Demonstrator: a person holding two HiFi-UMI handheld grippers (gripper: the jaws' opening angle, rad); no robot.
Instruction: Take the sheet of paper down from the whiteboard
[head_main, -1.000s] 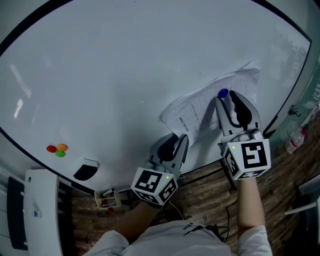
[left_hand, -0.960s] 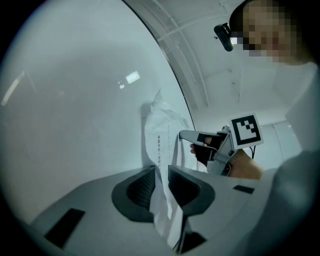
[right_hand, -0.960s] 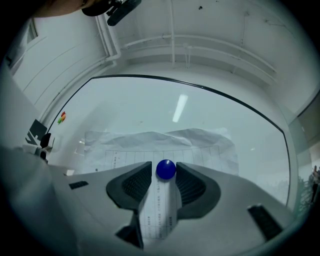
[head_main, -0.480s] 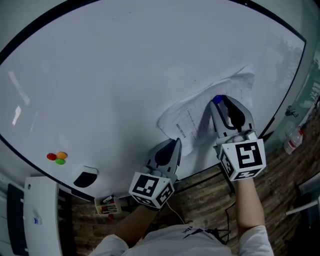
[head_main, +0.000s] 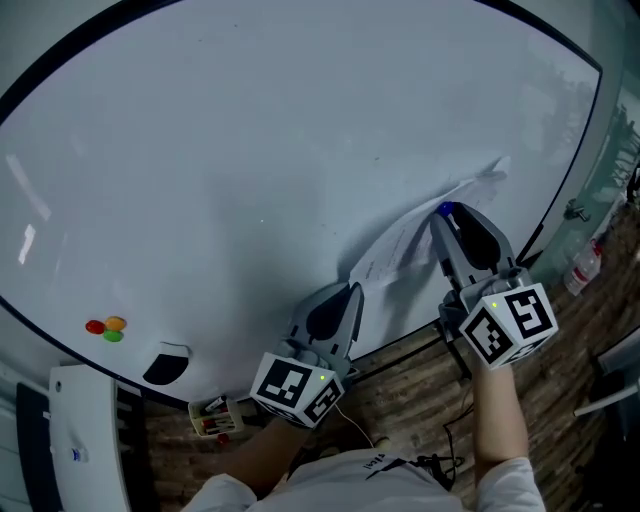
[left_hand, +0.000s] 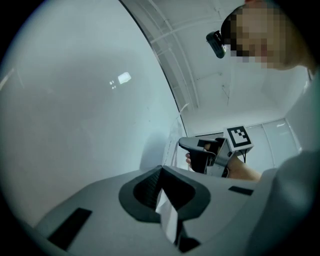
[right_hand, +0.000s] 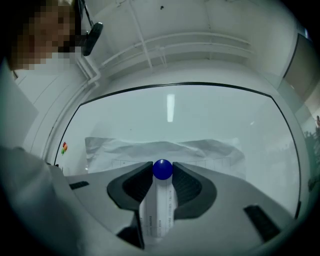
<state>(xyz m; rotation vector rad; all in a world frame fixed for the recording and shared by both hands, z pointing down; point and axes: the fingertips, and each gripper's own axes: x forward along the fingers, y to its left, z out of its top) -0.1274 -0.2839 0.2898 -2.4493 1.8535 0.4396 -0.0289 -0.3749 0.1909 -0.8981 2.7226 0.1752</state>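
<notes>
Lifted since a second ago, the sheet of paper no longer lies spread on the whiteboard. Its lower left part has come away and now shows almost edge-on, while its far corner reaches up and right, beyond the right fingers. The right gripper has rolled and dipped slightly, and its fingers have just been closing. Between their tips sits a blue-tipped piece, round and blue at the front, with a printed white length running back between the pads, which press it from both sides. Whether it is the magnet that pinned the sheet or a marker cannot be told. Held at the sheet's middle, it seems meant to free or steady the paper there. The left gripper has hardly shifted. Its fingers are drawn together on a white fold that looks like the sheet's lower corner. Just ahead of them the paper's edge climbs along the board, so this grip would likely keep the sheet from dropping once it is loose. Crumpled paper spans the board just past the right fingertips. Three coloured magnets sit well apart, far to the left of the left fingers.
</notes>
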